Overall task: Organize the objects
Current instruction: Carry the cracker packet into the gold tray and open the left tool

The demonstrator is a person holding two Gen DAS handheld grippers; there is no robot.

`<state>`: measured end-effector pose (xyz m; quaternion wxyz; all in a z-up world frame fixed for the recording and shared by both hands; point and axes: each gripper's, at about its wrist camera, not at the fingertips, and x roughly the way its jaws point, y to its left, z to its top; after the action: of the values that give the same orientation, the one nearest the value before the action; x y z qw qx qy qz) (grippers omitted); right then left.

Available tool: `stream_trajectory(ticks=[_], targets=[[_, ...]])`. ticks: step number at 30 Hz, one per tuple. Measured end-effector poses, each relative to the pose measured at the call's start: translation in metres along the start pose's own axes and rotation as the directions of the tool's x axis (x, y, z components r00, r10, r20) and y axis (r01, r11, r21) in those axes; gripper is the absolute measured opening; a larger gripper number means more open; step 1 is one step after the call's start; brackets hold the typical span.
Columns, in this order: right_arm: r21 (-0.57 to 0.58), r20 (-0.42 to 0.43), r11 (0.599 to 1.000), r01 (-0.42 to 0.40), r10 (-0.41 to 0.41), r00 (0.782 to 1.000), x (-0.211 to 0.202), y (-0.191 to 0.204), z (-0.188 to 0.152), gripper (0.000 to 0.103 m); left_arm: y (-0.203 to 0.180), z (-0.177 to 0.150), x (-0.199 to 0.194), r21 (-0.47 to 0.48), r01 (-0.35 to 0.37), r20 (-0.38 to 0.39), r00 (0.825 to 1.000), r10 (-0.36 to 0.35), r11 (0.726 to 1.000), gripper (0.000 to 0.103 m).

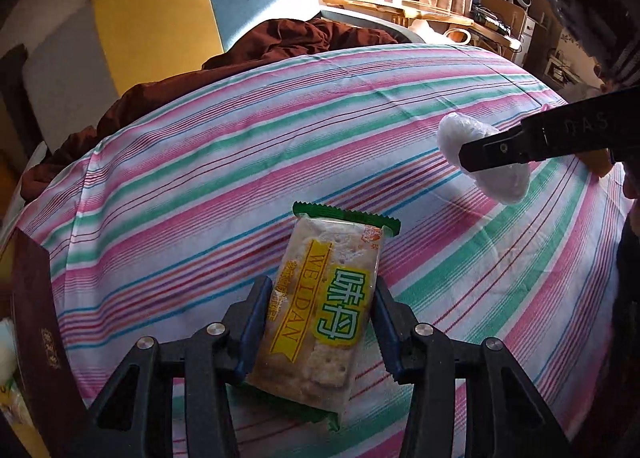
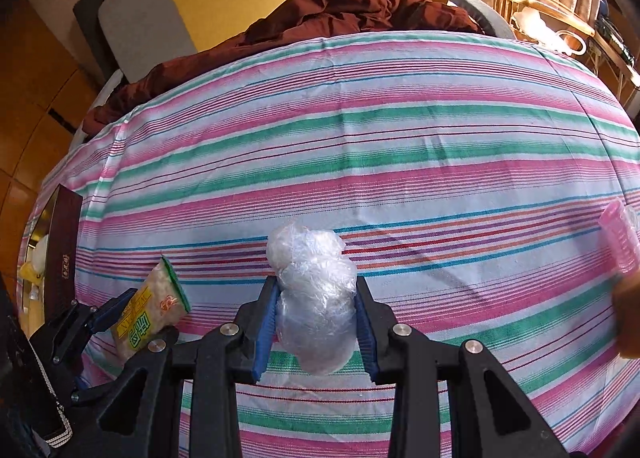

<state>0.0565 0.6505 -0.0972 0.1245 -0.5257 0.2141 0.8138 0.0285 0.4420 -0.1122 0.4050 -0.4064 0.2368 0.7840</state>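
Observation:
A clear packet of crackers (image 1: 320, 318) with a green and yellow label sits upright between the blue pads of my left gripper (image 1: 320, 286), which is shut on its sides above the striped cloth (image 1: 240, 161). My right gripper (image 2: 317, 282) is shut on a white bundle wrapped in clear film (image 2: 316, 298). In the left wrist view that bundle (image 1: 460, 129) hangs at the right with a black finger (image 1: 492, 149) across it. In the right wrist view the cracker packet (image 2: 152, 306) shows at lower left.
A dark brown box (image 2: 64, 246) stands at the cloth's left edge with pale items behind it. A pink ridged plastic thing (image 2: 620, 242) lies at the right edge. A crumpled maroon blanket (image 2: 340, 13) lies beyond the cloth, and a wooden table (image 1: 400, 5) stands farther back.

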Motion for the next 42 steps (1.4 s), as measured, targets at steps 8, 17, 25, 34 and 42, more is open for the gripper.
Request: stream_trajectory(ticks=[8,17,25,34,42], targets=[[-0.039,-0.029,0.998,0.05,-0.051,0.998,0.011,0.006,-0.001,0.035,0.012,-0.024,-0.024,-0.061,-0.004,0.001,1.0,0.004,0.998,0.048],[-0.07,-0.062,0.992,0.102,-0.106,0.992,0.021,0.009,-0.003,0.034,0.031,-0.031,-0.086,-0.099,-0.024,0.126,0.991,0.037,0.995,0.048],[-0.062,-0.048,0.989,0.131,-0.134,0.99,0.021,0.009,-0.004,0.033,0.078,-0.039,-0.135,-0.202,-0.093,0.2,0.97,0.134,0.975,0.048],[-0.087,-0.064,0.981,0.176,-0.181,0.981,0.027,0.019,-0.006,0.033,0.129,-0.07,-0.169,-0.318,-0.165,0.212,0.947,0.24,0.934,0.048],[-0.107,-0.069,0.982,0.158,-0.165,0.984,0.028,0.054,-0.016,0.033,0.164,-0.094,-0.186,-0.401,-0.193,0.2,0.936,0.292,0.895,0.048]])
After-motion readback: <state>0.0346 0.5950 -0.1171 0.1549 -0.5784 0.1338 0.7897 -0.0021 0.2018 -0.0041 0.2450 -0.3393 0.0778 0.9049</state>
